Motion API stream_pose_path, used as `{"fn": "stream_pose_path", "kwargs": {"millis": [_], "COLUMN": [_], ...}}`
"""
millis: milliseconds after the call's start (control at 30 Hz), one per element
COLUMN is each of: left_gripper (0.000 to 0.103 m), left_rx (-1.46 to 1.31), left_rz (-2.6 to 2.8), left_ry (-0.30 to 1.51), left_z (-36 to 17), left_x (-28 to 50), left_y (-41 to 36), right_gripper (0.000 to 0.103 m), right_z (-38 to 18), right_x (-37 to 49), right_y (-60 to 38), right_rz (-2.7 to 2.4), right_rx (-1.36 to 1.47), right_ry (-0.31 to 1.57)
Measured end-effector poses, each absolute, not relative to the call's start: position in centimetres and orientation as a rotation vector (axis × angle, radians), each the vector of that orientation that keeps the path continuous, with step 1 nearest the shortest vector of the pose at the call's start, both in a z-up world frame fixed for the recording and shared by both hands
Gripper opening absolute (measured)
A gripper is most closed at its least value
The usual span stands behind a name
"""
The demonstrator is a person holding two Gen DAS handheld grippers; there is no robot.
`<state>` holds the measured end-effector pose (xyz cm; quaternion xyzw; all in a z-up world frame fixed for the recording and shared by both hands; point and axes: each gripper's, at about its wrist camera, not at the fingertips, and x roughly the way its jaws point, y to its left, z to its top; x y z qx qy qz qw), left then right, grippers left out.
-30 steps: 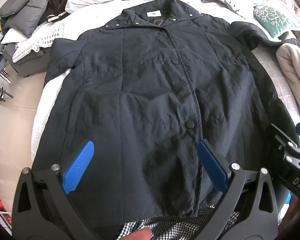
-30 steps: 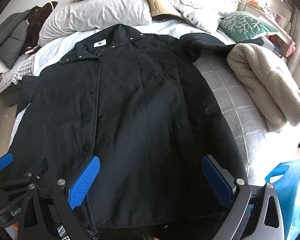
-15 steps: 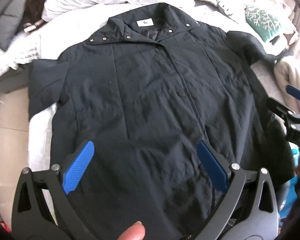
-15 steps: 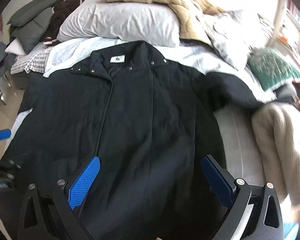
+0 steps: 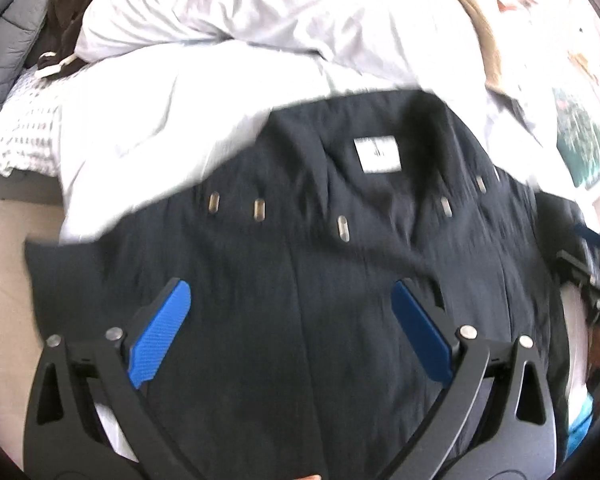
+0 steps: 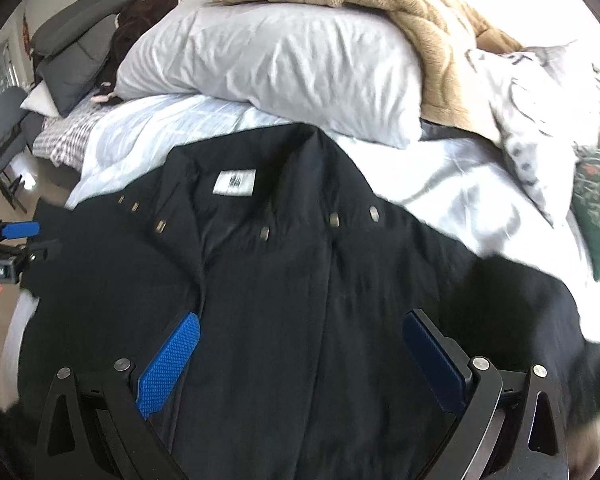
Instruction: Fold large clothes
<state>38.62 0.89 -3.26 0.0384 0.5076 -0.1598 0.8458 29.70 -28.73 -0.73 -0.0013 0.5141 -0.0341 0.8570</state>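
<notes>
Overhead, both tongs spread above black coat [image 5: 300,320] on white-sheeted bed [image 6: 148,132]; pillows [image 6: 268,60] behind.

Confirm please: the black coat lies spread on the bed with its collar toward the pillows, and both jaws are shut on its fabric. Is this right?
Not quite. The black coat does lie spread on the bed, collar toward the pillows, but both jaws are open. The left gripper and the right gripper hold nothing, as each wrist view shows.
</notes>
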Motion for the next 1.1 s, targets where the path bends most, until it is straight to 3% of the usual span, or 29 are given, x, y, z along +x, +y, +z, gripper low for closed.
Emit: {"fn": "stream_pose_path", "kwargs": {"millis": [267, 367, 467, 533, 567, 600, 633, 667, 700, 733, 767, 1100], "left_gripper": [0.100, 0.088, 0.085, 0.064, 0.042, 0.026, 0.016, 0.008, 0.007, 0.006, 0.006, 0.006], "left_rx": [0.061, 0.054, -0.017, -0.068, -0.088, -0.097, -0.085, -0.048, -0.022, -0.014, -0.022, 0.016], "left_rz": [-0.274, -0.236, -0.245, -0.279, -0.296, -0.302, -0.295, -0.270, -0.252, -0.247, -0.242, -0.290], "left_ry": [1.017, 1.073, 1.088, 1.075, 1.080, 1.074, 1.059, 1.022, 0.987, 0.949, 0.903, 0.656], "left_z": [-7.5, -10.2, -12.2, -12.4, -12.5, -12.4, -12.2, -11.5, -11.0, -10.1, -9.1, -3.3], "left_x": [49.9, 52.3, 53.7, 53.8, 53.8, 53.6, 53.4, 52.8, 52.2, 51.8, 51.4, 52.5], "left_y": [-3.2, -3.6, -2.9, -2.7, -2.7, -2.9, -3.3, -4.0, -4.7, -5.2, -5.7, -10.1], "right_gripper": [0.103, 0.103, 0.102, 0.101, 0.100, 0.094, 0.071, 0.059, 0.047, 0.021, 0.012, 0.006], "right_z": [-5.5, -7.4, -9.2, -10.3, -11.0, -11.7, -12.2, -12.8, -13.2, -13.1, -12.9, -5.2], "right_x": [39.7, 41.9, 44.0, 45.2, 45.8, 46.2, 46.5, 46.4, 46.2, 45.6, 45.1, 40.4], "right_y": [-31.1, -32.1, -33.2, -33.6, -33.8, -33.9, -33.9, -33.9, -33.9, -33.7, -33.5, -34.7], "right_rz": [-0.114, -0.152, -0.175, -0.181, -0.182, -0.184, -0.178, -0.166, -0.165, -0.177, -0.199, -0.420], "right_rx": [0.069, 0.095, 0.118, 0.118, 0.111, 0.104, 0.101, 0.104, 0.114, 0.111, 0.083, 0.106], "right_ry": [1.099, 1.103, 1.123, 1.137, 1.152, 1.168, 1.174, 1.174, 1.165, 1.129, 1.095, 0.736]}}
